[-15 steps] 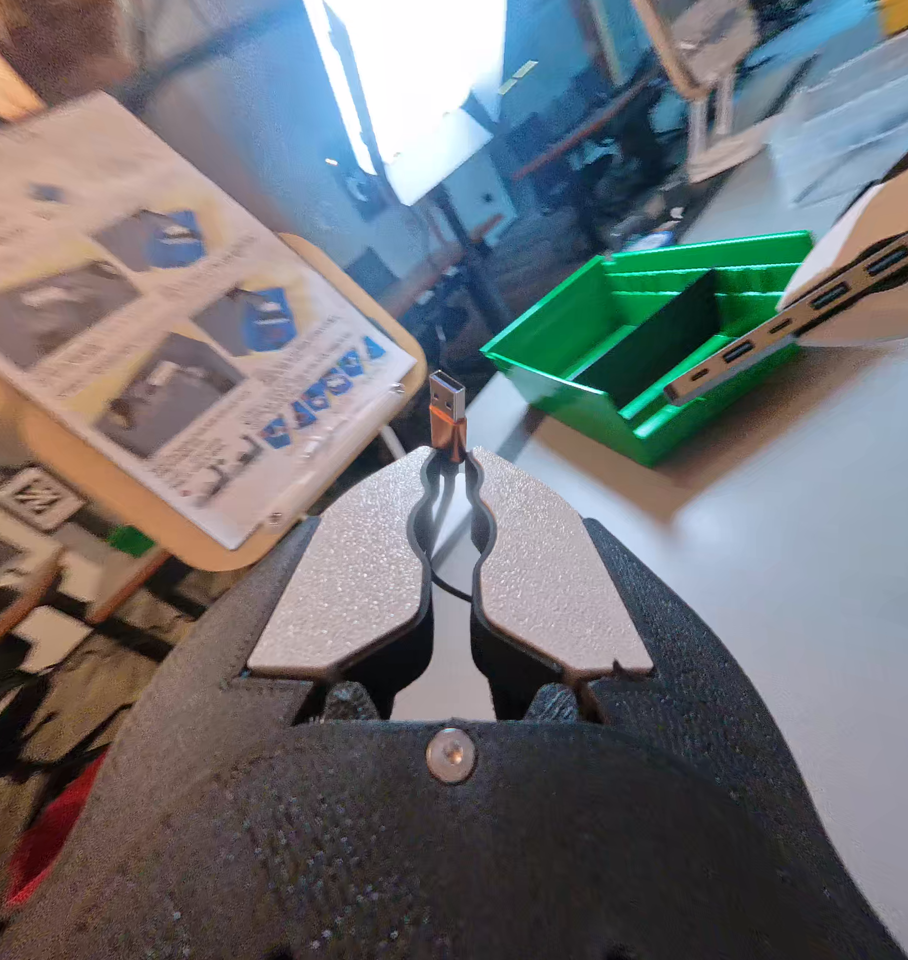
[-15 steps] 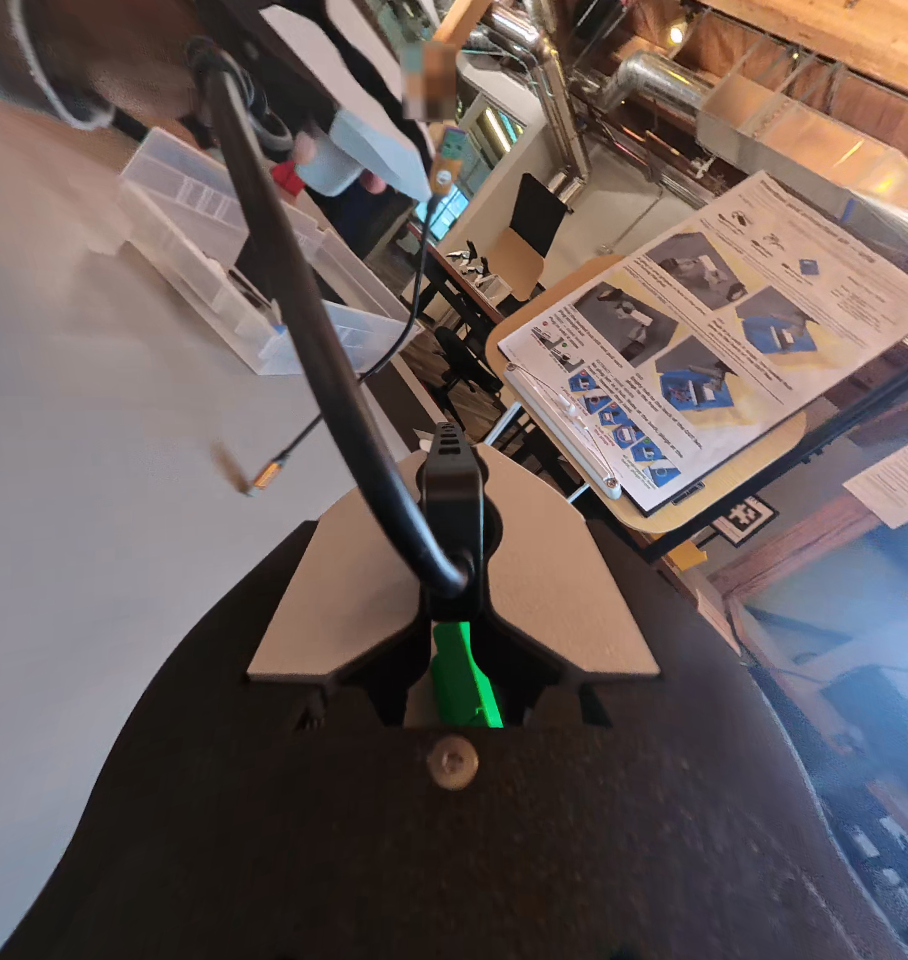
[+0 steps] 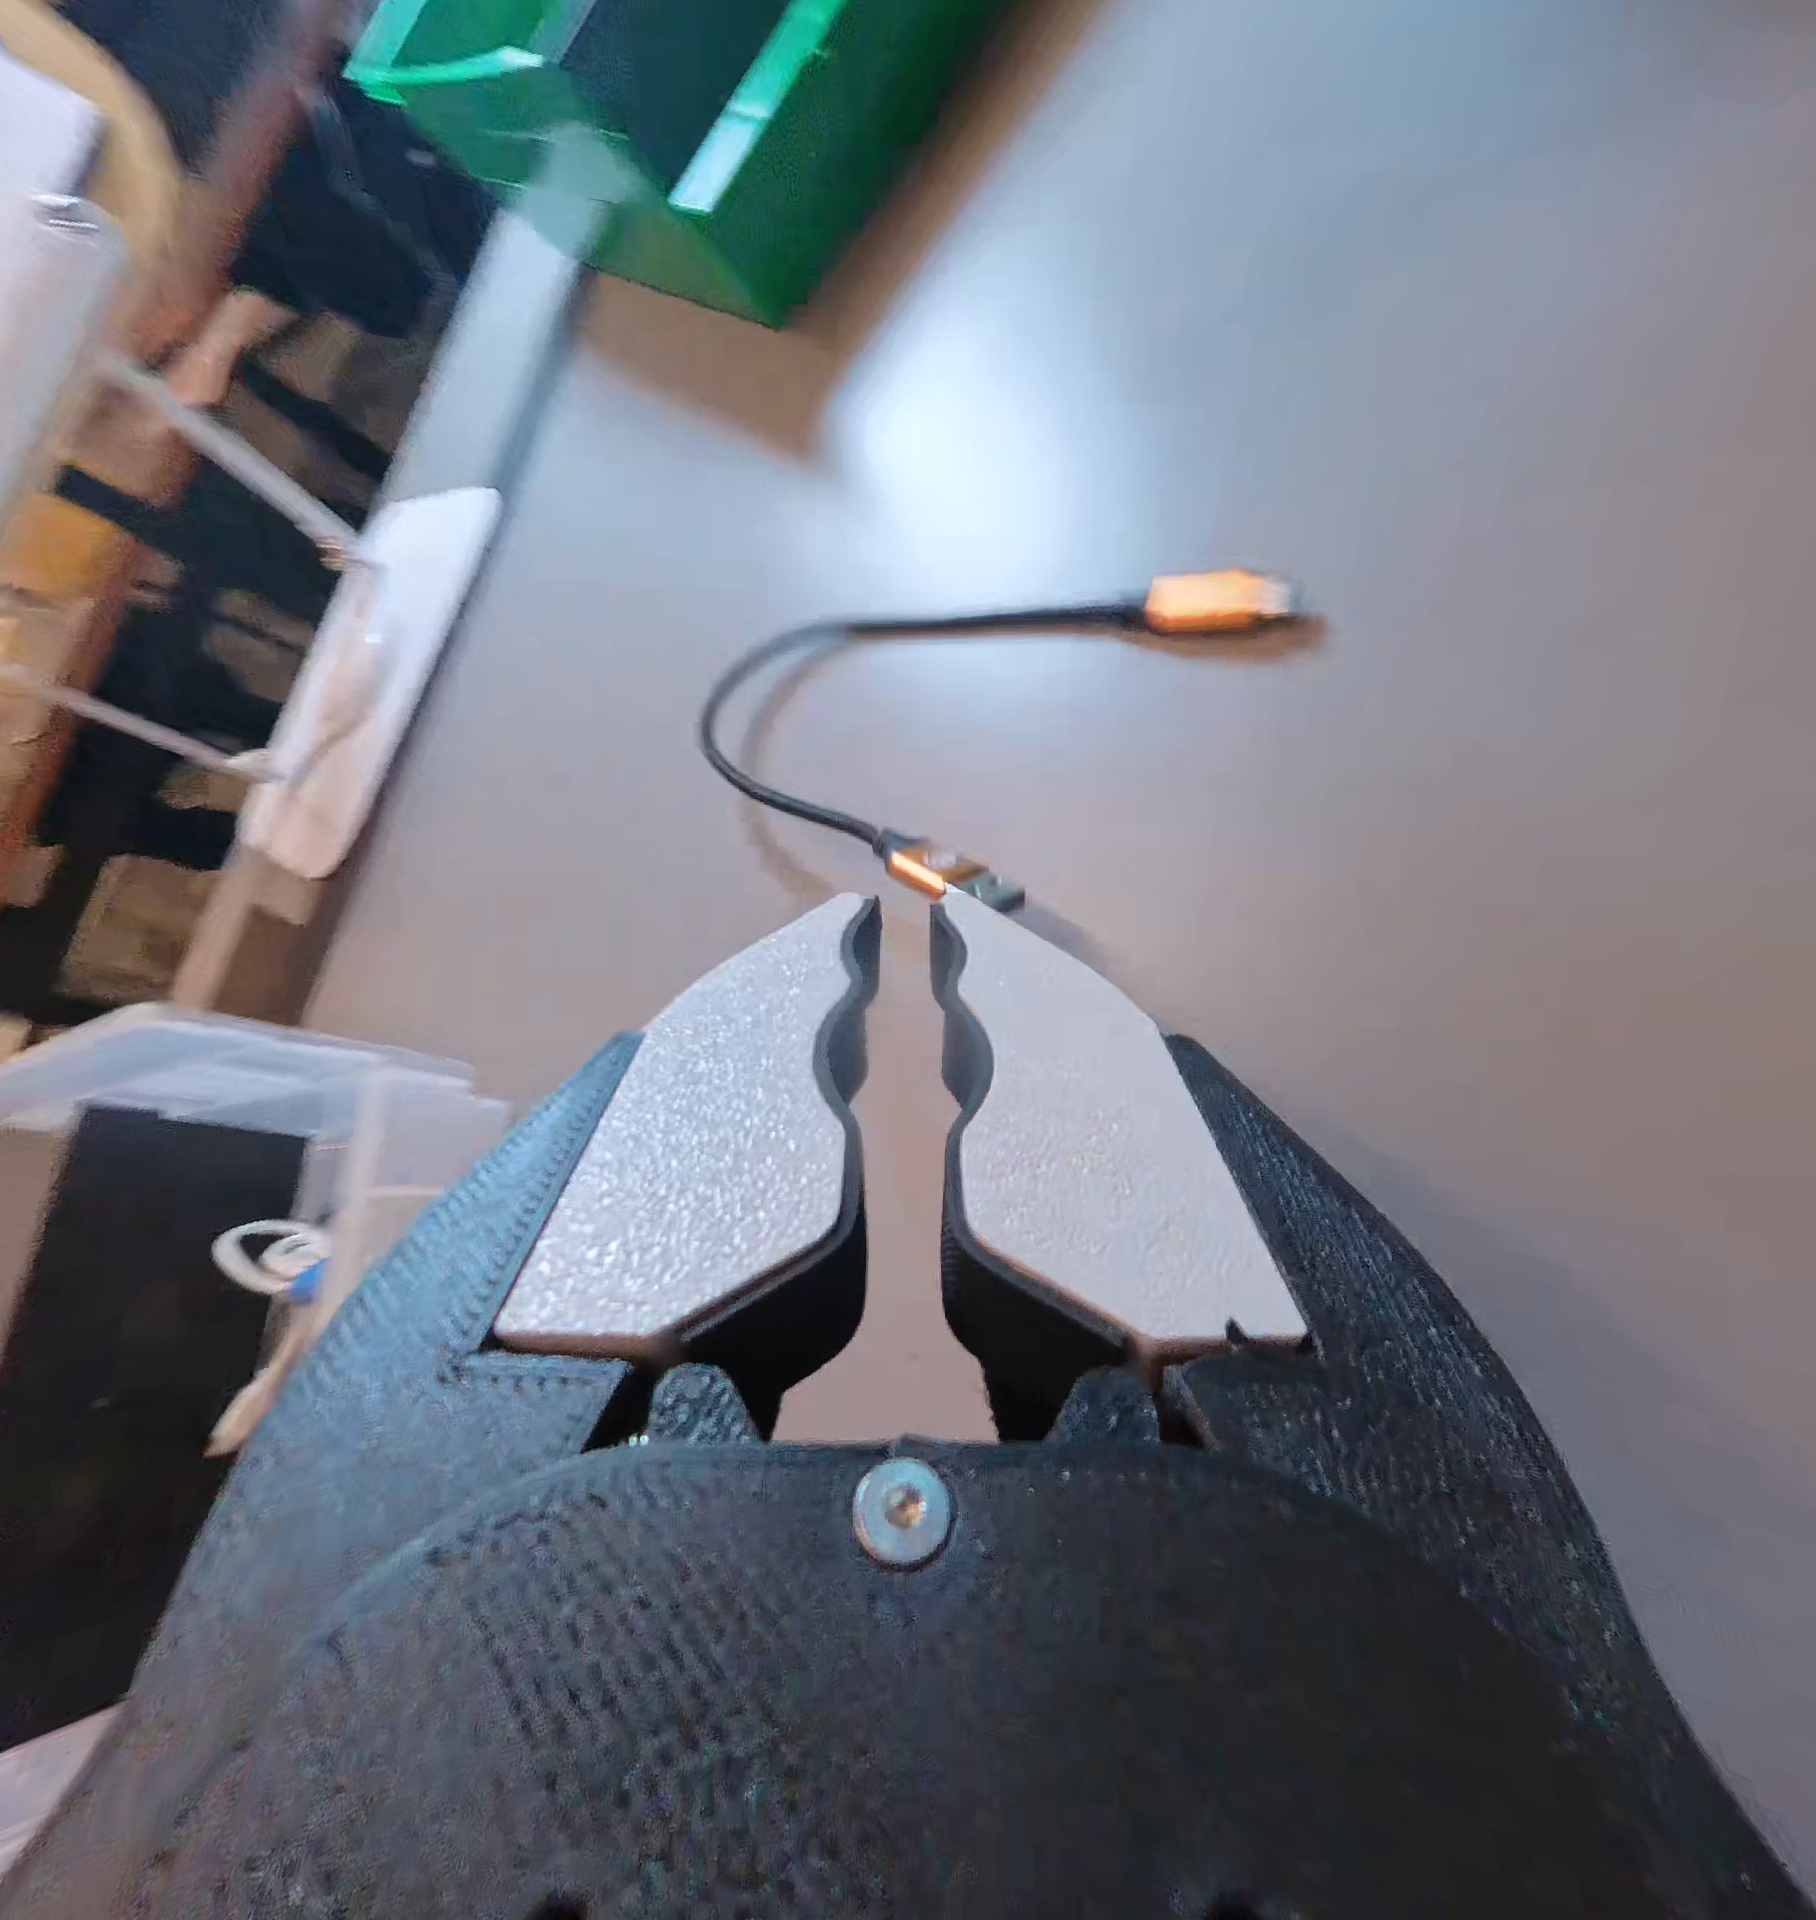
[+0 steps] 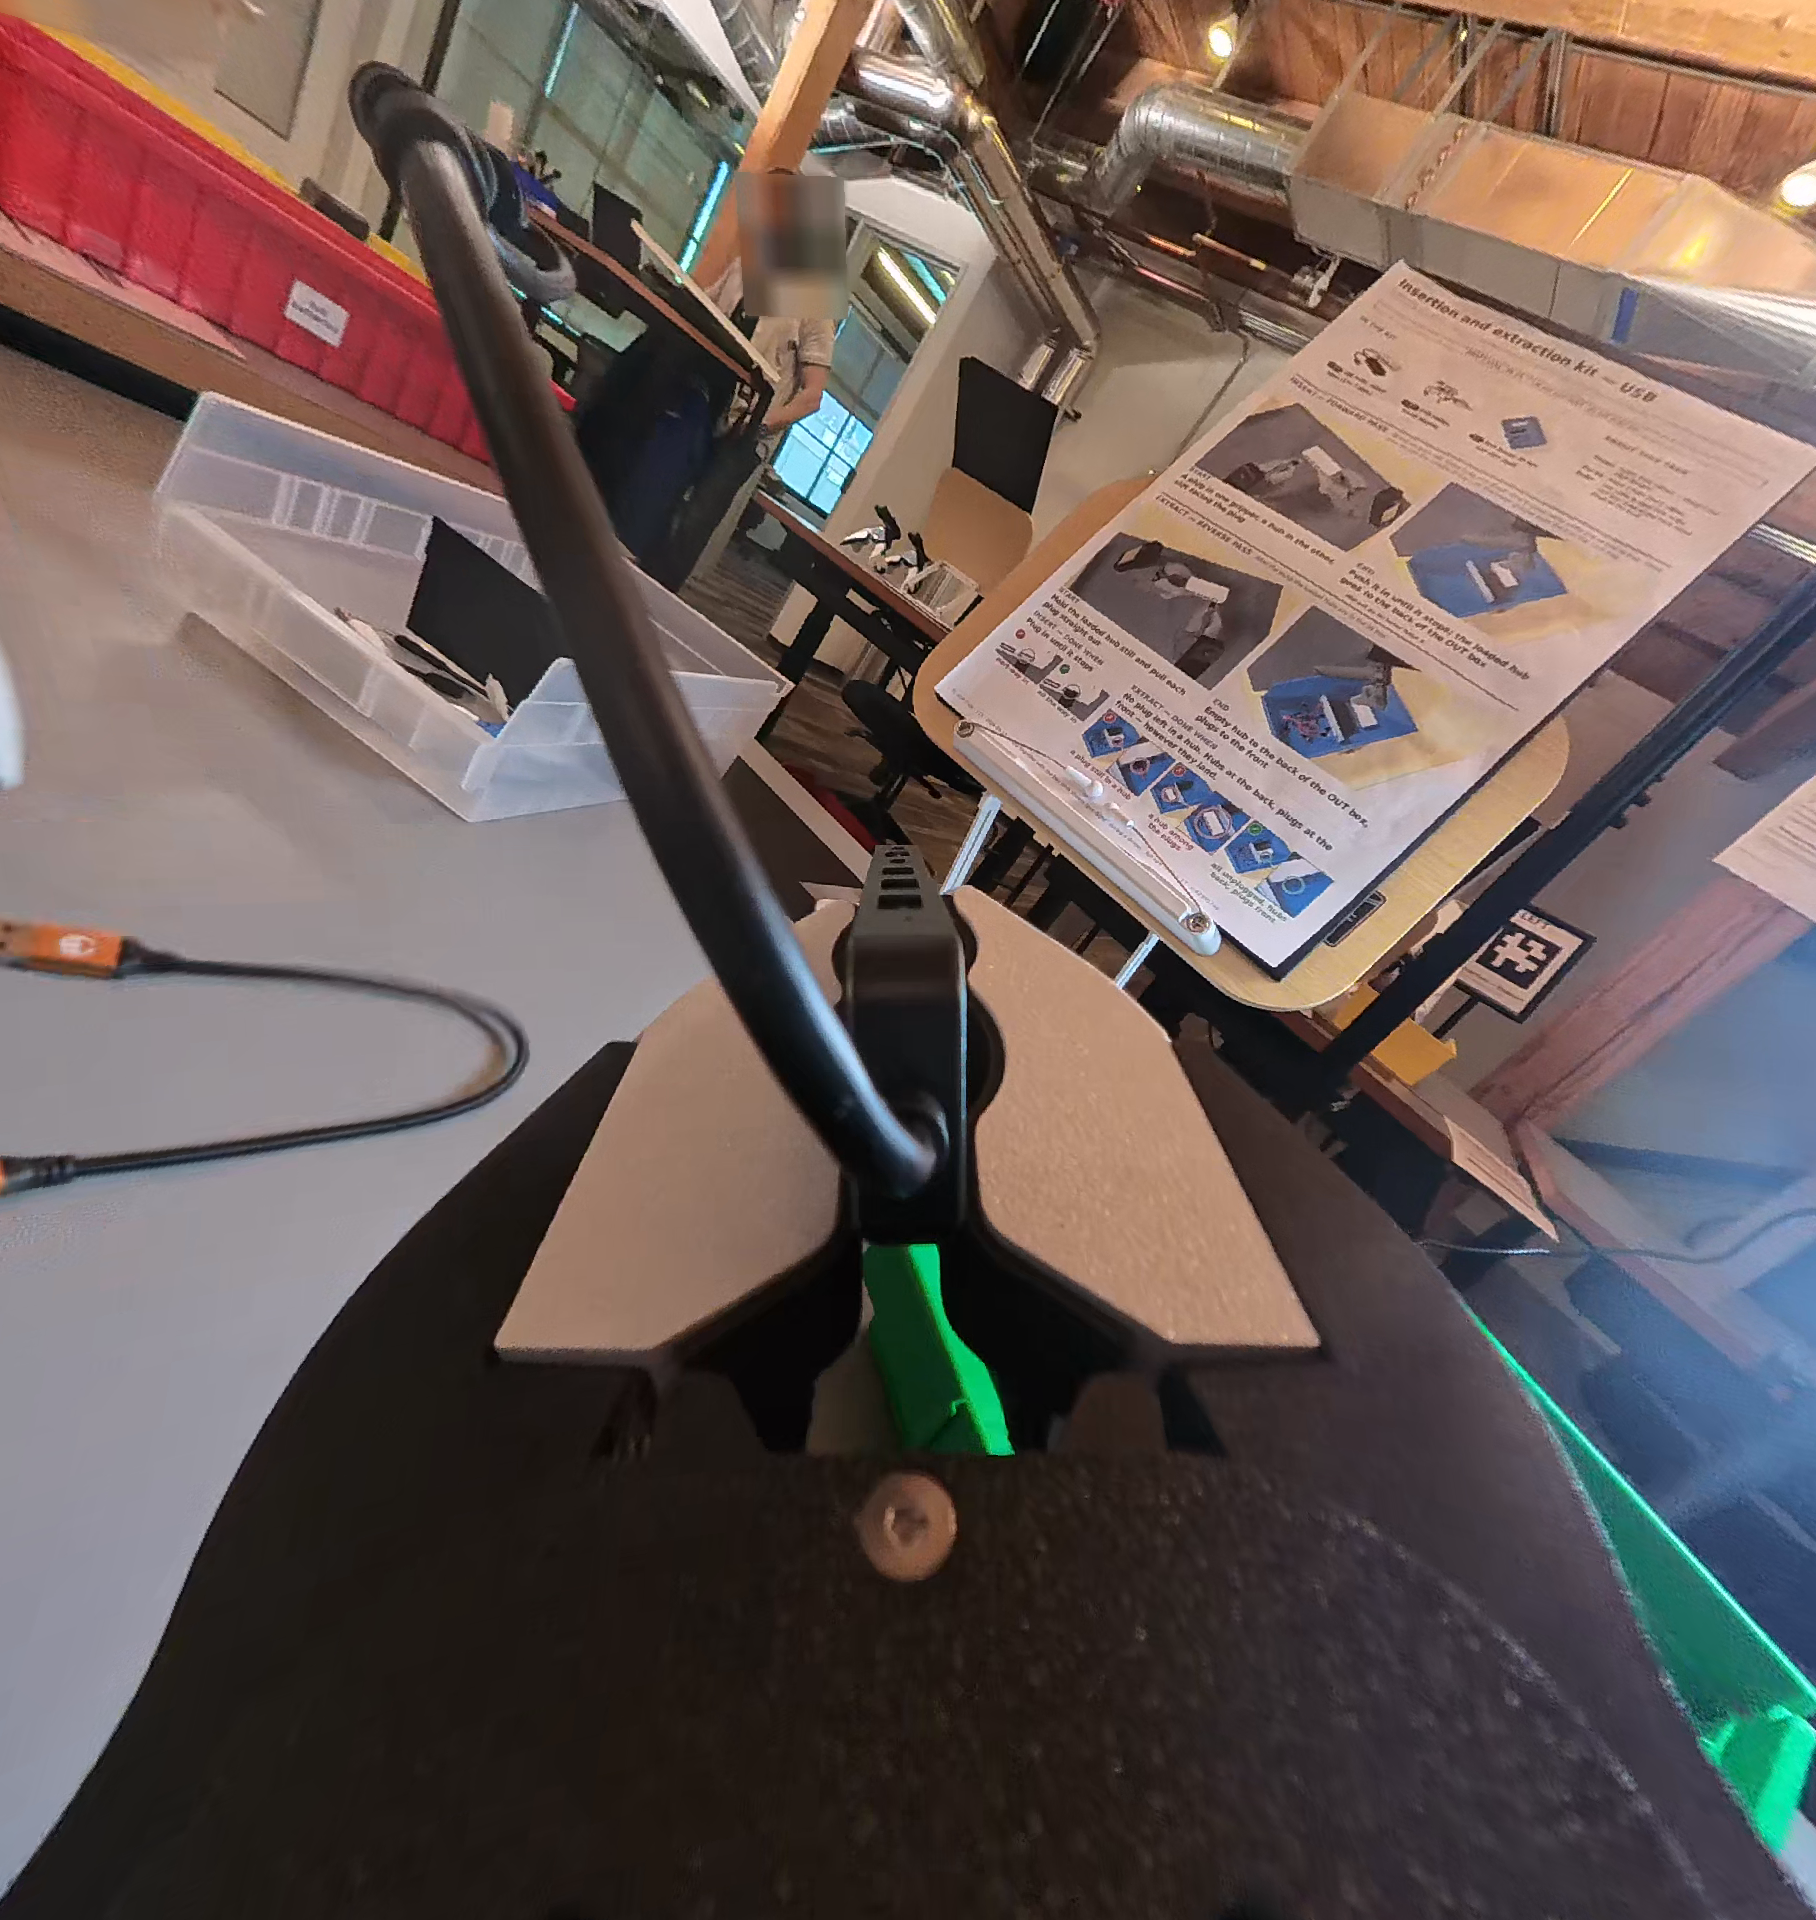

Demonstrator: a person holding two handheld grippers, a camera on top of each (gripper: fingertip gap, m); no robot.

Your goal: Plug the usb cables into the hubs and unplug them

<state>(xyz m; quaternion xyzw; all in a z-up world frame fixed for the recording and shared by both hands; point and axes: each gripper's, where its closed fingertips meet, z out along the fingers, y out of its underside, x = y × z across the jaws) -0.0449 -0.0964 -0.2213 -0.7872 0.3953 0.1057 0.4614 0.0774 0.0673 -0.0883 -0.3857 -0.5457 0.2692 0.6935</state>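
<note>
A short black cable (image 3: 769, 790) with an orange USB plug at each end lies on the grey table (image 3: 1455, 1039). One plug (image 3: 935, 868) is just beyond my left gripper's tips, the other (image 3: 1221, 603) is farther off. My left gripper (image 3: 904, 912) is empty, its jaws a narrow gap apart. The cable also shows at the left of the right wrist view (image 4: 447, 1091). My right gripper (image 4: 904, 935) is shut on a black USB hub (image 4: 904, 1008), held on edge above the table. The hub's thick black lead (image 4: 571, 582) arcs up and to the left.
A green bin (image 3: 675, 156) stands at the table's far edge and shows under my right gripper (image 4: 935, 1351). A clear plastic compartment box (image 4: 384, 644) lies on the table. An instruction sheet on a wooden board (image 4: 1351, 675) stands beyond the edge. A person stands far behind.
My left gripper held the orange plug up in the air; it has let go, and the cable now lies on the table. The left view has swung down. My right gripper still holds the hub.
</note>
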